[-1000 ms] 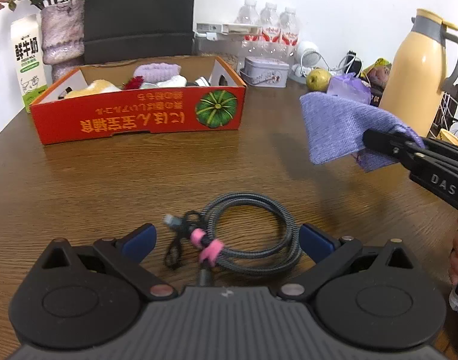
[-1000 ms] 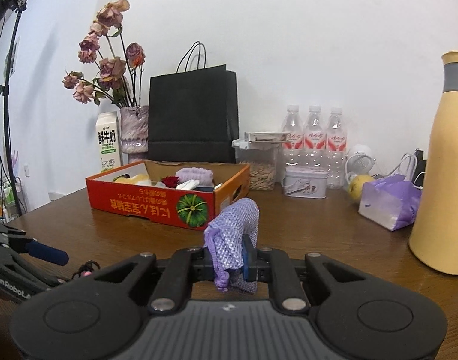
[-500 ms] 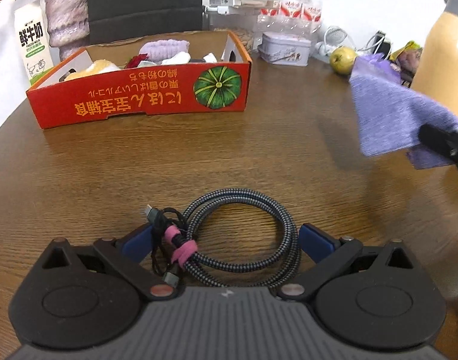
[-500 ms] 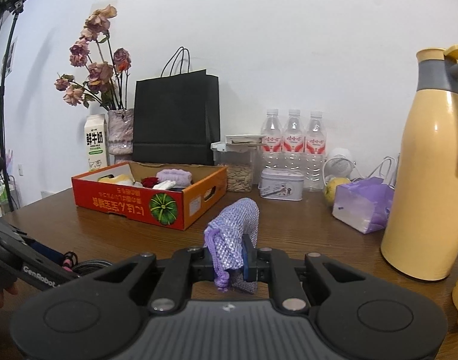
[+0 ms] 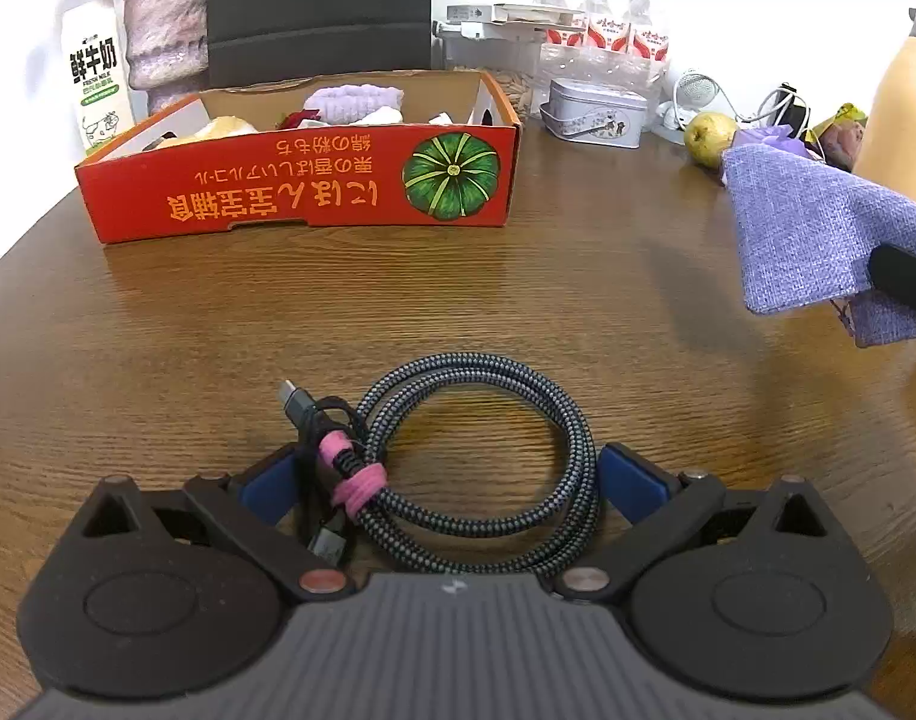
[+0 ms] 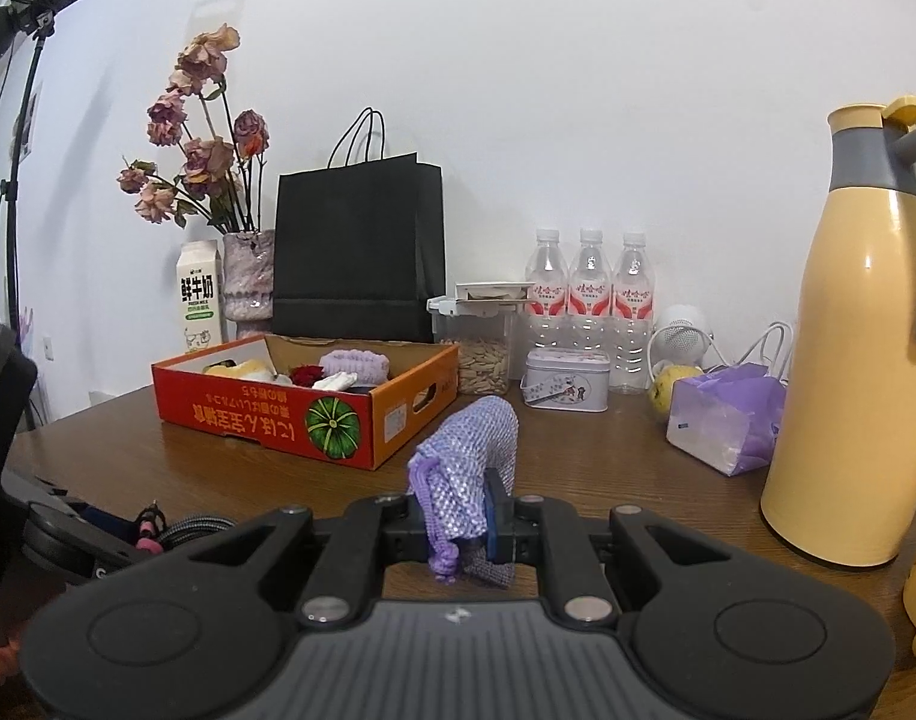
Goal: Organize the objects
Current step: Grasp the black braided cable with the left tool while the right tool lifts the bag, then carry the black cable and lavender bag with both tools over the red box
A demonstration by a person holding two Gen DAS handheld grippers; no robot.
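Observation:
A coiled grey braided cable (image 5: 470,468) with a pink tie lies on the brown table between the blue pads of my left gripper (image 5: 449,480), which is open around it. It also shows in the right wrist view (image 6: 188,525). My right gripper (image 6: 458,516) is shut on a purple woven drawstring pouch (image 6: 470,468) and holds it above the table; the pouch shows at the right of the left wrist view (image 5: 818,240). An open red cardboard box (image 5: 302,186) with a pumpkin picture holds several small items at the back left.
A yellow thermos jug (image 6: 848,372) stands at the right. A purple plastic bag (image 6: 728,414), a pear (image 5: 707,135), a small tin (image 5: 596,111), water bottles (image 6: 590,294), a black paper bag (image 6: 362,246), a vase and a milk carton (image 5: 95,96) line the back.
My left gripper has moved forward, so the cable now lies deeper between its pads. My right gripper with the pouch has drifted to the right, away from the box.

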